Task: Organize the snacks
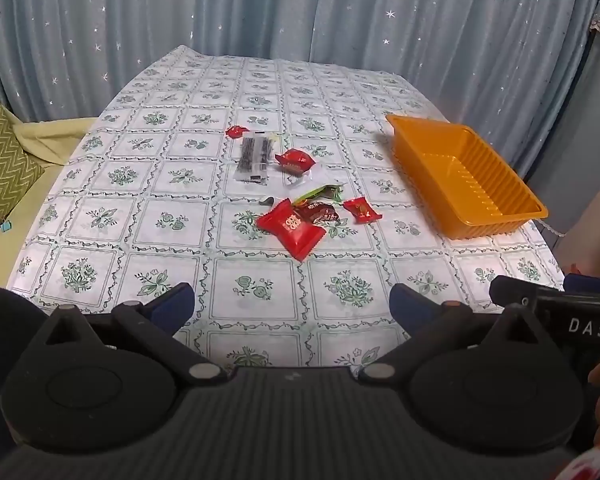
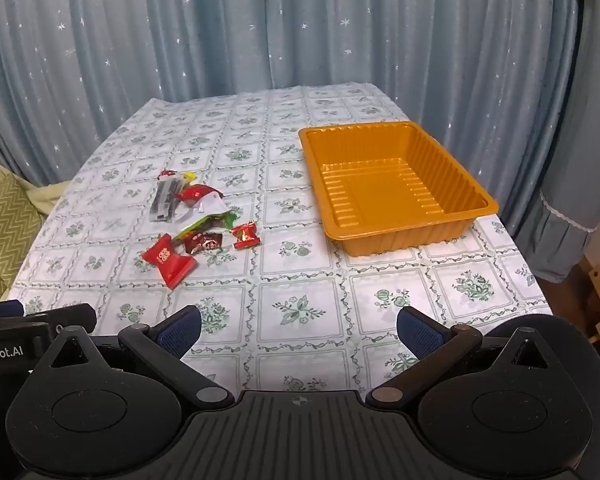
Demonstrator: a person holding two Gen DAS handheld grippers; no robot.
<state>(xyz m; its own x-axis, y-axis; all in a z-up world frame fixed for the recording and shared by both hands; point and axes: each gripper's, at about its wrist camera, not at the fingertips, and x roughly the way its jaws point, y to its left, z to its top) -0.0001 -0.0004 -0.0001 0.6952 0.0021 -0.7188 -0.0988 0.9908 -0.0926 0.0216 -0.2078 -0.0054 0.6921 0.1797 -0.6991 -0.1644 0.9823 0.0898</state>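
Left wrist view: the snacks lie in a loose cluster mid-table on the cloth, none yet sorted. The orange tray stands well apart to their right, with nothing in it. So the whole job seems left to do. Left gripper and right gripper both hover near the table's front edge, jaws spread wide, holding nothing.

Snacks on table, tray to right.
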